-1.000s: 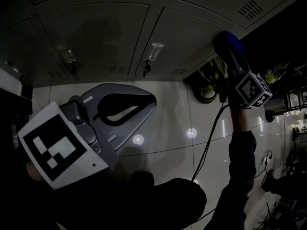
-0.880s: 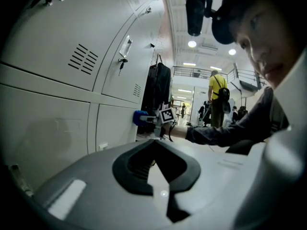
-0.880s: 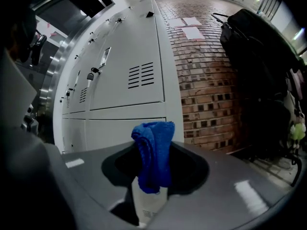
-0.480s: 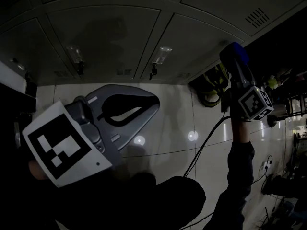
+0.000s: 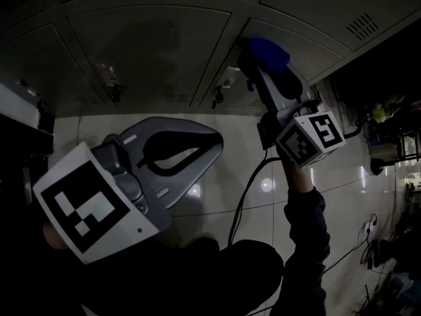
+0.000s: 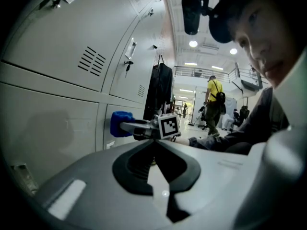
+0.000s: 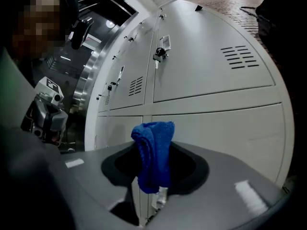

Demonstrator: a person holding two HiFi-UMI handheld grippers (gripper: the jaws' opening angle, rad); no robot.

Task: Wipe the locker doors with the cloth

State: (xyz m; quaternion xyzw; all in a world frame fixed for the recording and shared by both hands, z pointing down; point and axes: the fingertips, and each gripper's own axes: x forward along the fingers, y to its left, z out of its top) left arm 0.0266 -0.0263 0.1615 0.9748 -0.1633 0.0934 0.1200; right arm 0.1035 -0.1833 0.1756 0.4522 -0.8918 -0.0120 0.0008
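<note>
My right gripper (image 5: pixel 258 61) pinches the blue cloth (image 5: pixel 270 50) in its jaws, aimed straight at the locker door (image 5: pixel 316 41); left gripper (image 5: pixel 209 142), jaws pressed together, hangs back.

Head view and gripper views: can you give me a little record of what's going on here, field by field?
Setting: grey metal locker doors
Right gripper: shut on a bunched blue cloth
Cloth position: up against a door, seemingly touching it
Left gripper: shut, empty, away from the doors
Floor: glossy pale tiles
</note>
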